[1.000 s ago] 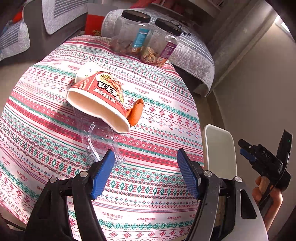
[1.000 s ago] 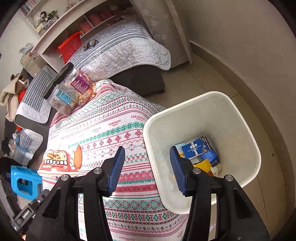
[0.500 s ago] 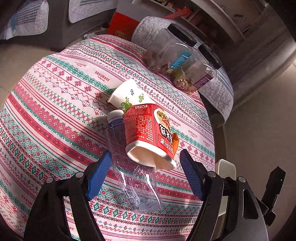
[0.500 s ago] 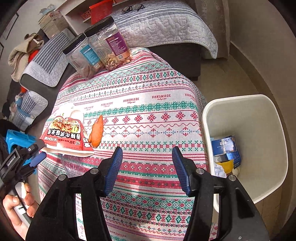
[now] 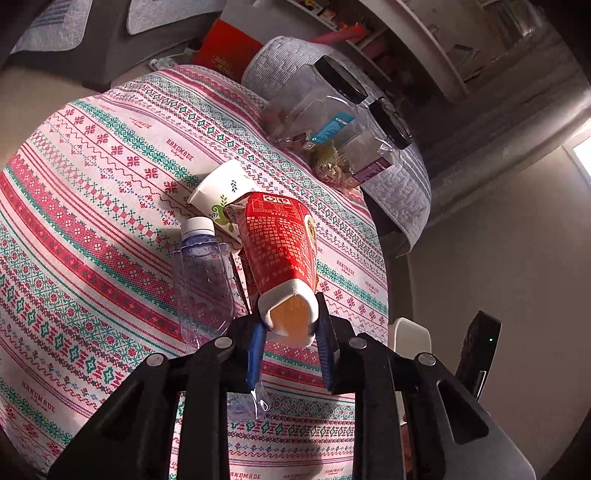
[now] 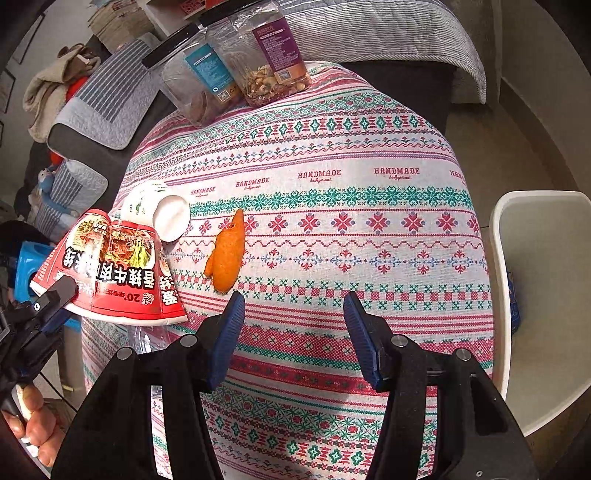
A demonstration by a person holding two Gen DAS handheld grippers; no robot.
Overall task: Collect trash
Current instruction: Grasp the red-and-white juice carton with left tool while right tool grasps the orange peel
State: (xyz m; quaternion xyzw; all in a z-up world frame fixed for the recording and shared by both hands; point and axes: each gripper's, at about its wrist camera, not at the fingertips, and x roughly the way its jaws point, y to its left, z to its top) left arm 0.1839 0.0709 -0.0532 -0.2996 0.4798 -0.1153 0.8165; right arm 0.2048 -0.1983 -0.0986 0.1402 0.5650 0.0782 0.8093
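Observation:
My left gripper (image 5: 290, 326) is shut on the rim of a red instant-noodle cup (image 5: 282, 245), squeezing it flat; the cup also shows in the right wrist view (image 6: 114, 269). A clear plastic bottle (image 5: 205, 273) lies left of the cup, and a white paper cup (image 5: 223, 192) lies behind it on its side. An orange peel-like scrap (image 6: 227, 254) lies on the patterned tablecloth (image 6: 369, 221), just ahead of my right gripper (image 6: 293, 312), which is open and empty above the cloth. The white trash bin (image 6: 532, 295) stands at the table's right edge.
Two clear jars with black lids (image 6: 236, 59) stand at the table's far edge. A grey-striped cushion (image 6: 388, 33) and a sofa lie beyond. The bin (image 5: 412, 336) shows past the table edge in the left wrist view.
My left gripper moved in and closed on the noodle cup's rim. My right gripper swung away from the bin to over the table near the orange scrap.

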